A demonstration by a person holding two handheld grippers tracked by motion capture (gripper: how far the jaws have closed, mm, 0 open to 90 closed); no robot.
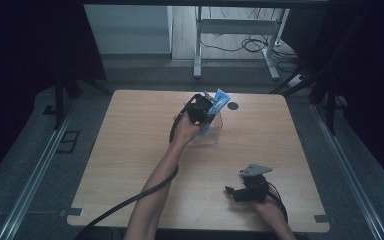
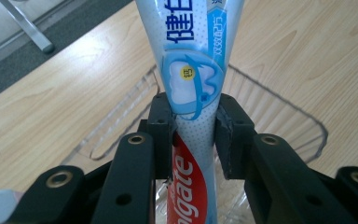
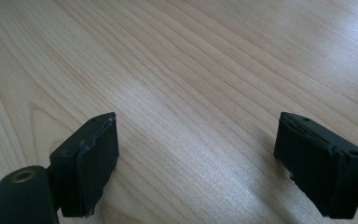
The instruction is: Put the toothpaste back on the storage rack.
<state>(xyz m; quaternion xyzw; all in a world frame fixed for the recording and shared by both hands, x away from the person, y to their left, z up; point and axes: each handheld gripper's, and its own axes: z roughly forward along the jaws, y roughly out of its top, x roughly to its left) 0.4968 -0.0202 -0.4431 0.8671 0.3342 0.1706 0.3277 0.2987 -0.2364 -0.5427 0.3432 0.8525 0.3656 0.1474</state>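
My left gripper (image 1: 206, 108) is at the far middle of the wooden table (image 1: 130, 150), shut on a toothpaste tube (image 1: 220, 101). The tube (image 2: 193, 70) is white and light blue with a red band and stands upright between the jaws of the left gripper (image 2: 193, 119), both pads pressing its sides. It hangs over a clear ribbed plastic container (image 2: 279, 107), which sits on the table (image 1: 215, 135) just under the hand. My right gripper (image 1: 231, 192) rests low near the front right of the table. Its jaws (image 3: 198, 154) are open, with bare wood between them.
A small black round mark (image 1: 233, 106) lies on the table just right of the tube. Beyond the far edge stand the metal legs of a desk (image 1: 198, 50) and loose cables on the floor. Dark curtains flank both sides.
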